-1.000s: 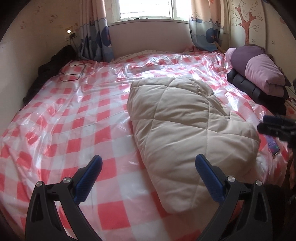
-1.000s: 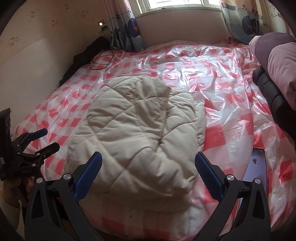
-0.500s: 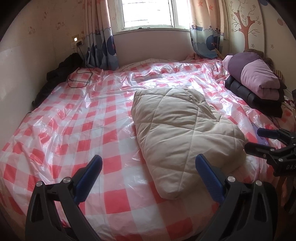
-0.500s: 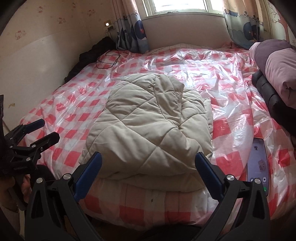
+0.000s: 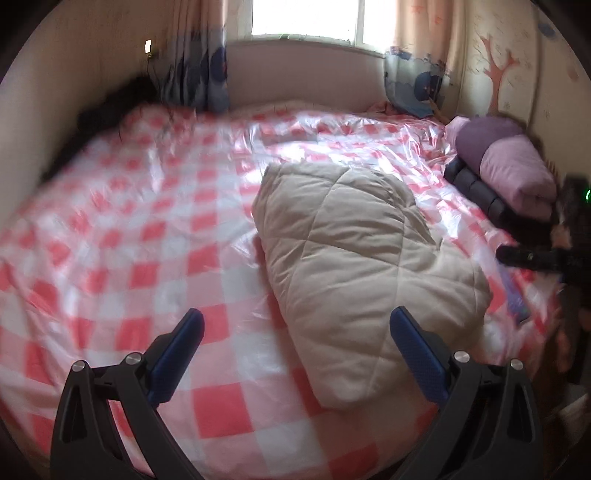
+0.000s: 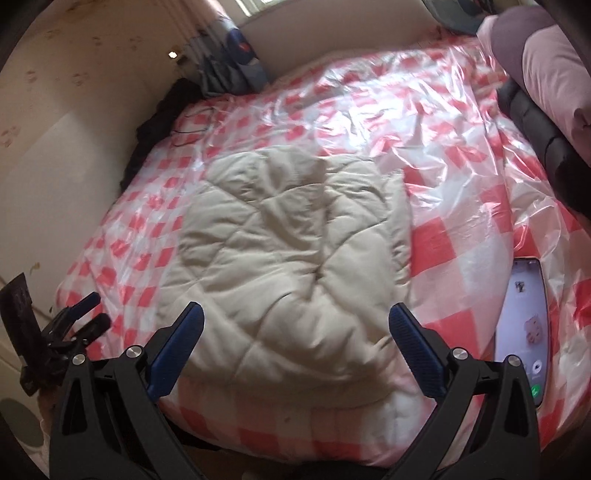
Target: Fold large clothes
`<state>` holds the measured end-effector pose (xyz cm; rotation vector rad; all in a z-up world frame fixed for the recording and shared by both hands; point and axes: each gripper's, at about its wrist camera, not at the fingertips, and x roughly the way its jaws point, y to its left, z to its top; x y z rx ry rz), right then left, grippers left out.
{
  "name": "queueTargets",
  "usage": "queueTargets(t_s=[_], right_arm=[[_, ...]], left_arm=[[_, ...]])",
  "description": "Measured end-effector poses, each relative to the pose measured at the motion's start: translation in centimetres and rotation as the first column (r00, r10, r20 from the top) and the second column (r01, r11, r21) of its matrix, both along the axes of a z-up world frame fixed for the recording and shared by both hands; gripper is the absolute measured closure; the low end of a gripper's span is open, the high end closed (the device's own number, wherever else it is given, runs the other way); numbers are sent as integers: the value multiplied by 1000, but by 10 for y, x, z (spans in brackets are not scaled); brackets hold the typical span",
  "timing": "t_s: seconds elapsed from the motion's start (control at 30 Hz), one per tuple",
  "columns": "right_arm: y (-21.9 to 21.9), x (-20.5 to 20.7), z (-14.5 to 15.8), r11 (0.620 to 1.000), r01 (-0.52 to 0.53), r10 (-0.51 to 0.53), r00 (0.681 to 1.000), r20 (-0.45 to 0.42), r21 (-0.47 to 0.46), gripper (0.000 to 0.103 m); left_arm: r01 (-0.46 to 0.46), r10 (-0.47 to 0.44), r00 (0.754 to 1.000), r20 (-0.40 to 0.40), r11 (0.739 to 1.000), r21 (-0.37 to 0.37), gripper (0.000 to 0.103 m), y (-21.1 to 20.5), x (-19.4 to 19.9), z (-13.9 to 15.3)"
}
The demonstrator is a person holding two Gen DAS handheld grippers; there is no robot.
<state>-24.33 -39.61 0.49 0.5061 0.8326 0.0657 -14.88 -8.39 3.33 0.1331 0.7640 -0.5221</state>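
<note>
The left gripper (image 5: 295,328) hangs above the near edge of the bed, its blue-padded fingers (image 5: 184,343) spread wide with nothing between them. The right gripper (image 6: 295,328) is likewise gaping and empty, poised over the near end of the folded beige quilted coat (image 6: 288,258). That coat lies on the near right part of the bed, on a red-and-white checked plastic sheet (image 5: 147,229) that covers the whole mattress.

Just right of the coat, at the near right edge of the sheet, a smartphone (image 6: 528,325) lies face up with its screen lit; the icons on it are too small to read. Further right, a folded pink-and-purple garment (image 5: 506,166) rests on a folded black padded one (image 5: 480,192).

At the far left, dark clothing (image 6: 162,118) is heaped against the wall, with a thin black cable (image 6: 192,125) looped on the sheet beside it. Patterned curtains (image 5: 199,74) frame the window (image 5: 303,18) at the far end, and a pink tree decal (image 5: 498,62) marks the right wall.
</note>
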Motion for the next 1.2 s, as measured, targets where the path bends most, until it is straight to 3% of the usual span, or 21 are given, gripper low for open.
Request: queueTargets(t_s=[0.1, 0.17, 0.27, 0.33, 0.4, 0.43, 0.6, 0.7, 0.8, 0.9, 0.93, 0.97, 1.0, 1.07, 1.13, 1.2], right_arm=[[-21, 22, -15, 998, 15, -11, 998, -69, 56, 6], [-33, 37, -28, 996, 49, -41, 992, -119, 68, 6], [-42, 53, -51, 992, 82, -63, 983, -173, 100, 6], [-41, 64, -70, 985, 84, -52, 977, -207, 149, 6], [-34, 70, -83, 979, 75, -35, 979, -201, 192, 6], [-30, 72, -87, 976, 81, -42, 981, -189, 204, 6], [5, 97, -83, 968, 46, -25, 996, -87, 248, 6], [52, 132, -74, 952, -66, 80, 996, -34, 298, 6], [128, 175, -65, 928, -211, 212, 977, 30, 309, 6], [199, 205, -68, 913, -334, 336, 941, 33, 234, 6], [218, 211, -71, 918, -360, 365, 931, -1, 170, 6], [233, 215, -73, 918, -381, 387, 922, -31, 112, 6], [240, 214, -73, 913, -399, 403, 915, -38, 81, 6], [244, 204, -66, 917, -399, 397, 915, -66, -7, 6], [241, 189, -54, 928, -365, 360, 930, -71, -76, 6], [247, 173, -26, 927, -319, 326, 945, 1, -198, 6]], left_arm=[[0, -28, 986, -162, 986, -169, 6, 13, 48, -16], [-77, 21, 965, -261, 975, -207, 6, 19, 81, -36], [-116, 12, 930, -367, 958, -263, 6, 14, 118, -66], [-93, -59, 898, -436, 943, -319, 6, 0, 130, -85], [-42, -184, 848, -498, 912, -408, 6, -21, 134, -102], [-18, -210, 844, -494, 909, -417, 6, -31, 131, -104], [92, -229, 907, -353, 926, -366, 6, -30, 112, -75], [30, -116, 960, -255, 948, -318, 6, 18, 114, -47], [-72, 28, 984, -178, 966, -247, 6, 80, 117, -25], [-208, 178, 968, -178, 964, -163, 6, 142, 121, -27], [-254, 222, 951, -217, 958, -133, 6, 159, 126, -37], [-319, 277, 911, -304, 943, -97, 6, 181, 133, -53], [-348, 299, 891, -341, 933, -89, 6, 191, 134, -60], [-360, 321, 900, -295, 928, -91, 6, 204, 123, -55], [-400, 392, 909, -141, 916, -30, 6, 197, 103, -37], [-402, 402, 915, -41, 916, 8, 6, 181, 96, -32]])
